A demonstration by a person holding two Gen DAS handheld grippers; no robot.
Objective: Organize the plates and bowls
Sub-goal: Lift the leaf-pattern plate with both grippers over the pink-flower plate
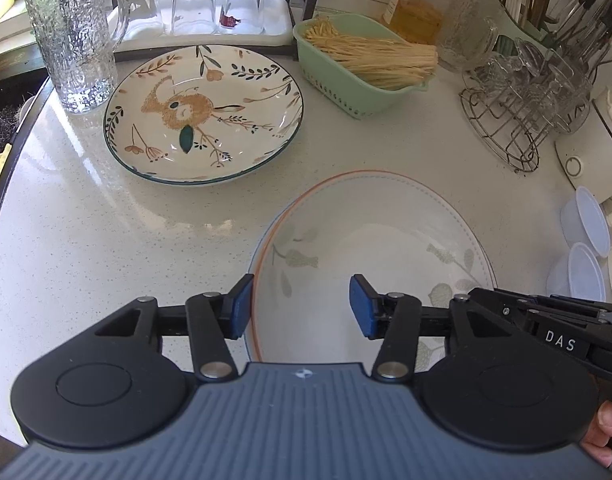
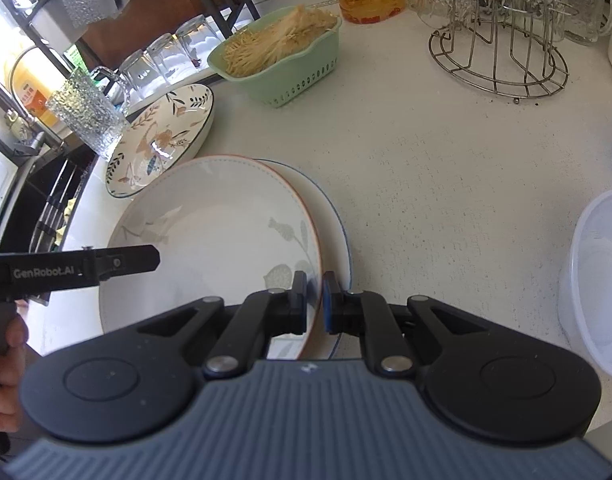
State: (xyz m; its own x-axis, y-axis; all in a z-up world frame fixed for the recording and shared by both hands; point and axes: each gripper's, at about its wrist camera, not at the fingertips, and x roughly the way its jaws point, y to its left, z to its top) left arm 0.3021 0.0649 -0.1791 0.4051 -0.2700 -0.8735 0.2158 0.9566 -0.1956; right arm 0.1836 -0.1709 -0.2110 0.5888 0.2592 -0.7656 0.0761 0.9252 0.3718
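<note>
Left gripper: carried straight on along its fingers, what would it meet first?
Most likely the orange-rimmed plate. The left gripper is open and angled down over that plate's near edge, nothing between its fingers. Depth is unclear, so the exact contact spot is uncertain.

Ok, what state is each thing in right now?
Left hand-held gripper: open, astride the orange-rimmed plate's edge.
Right hand-held gripper: shut on orange-rimmed plate.
Orange-rimmed plate: tilted, on the blue-rimmed plate.
Blue-rimmed plate: flat underneath.
Rabbit plate: flat, empty.
Three glasses: upside down.
</note>
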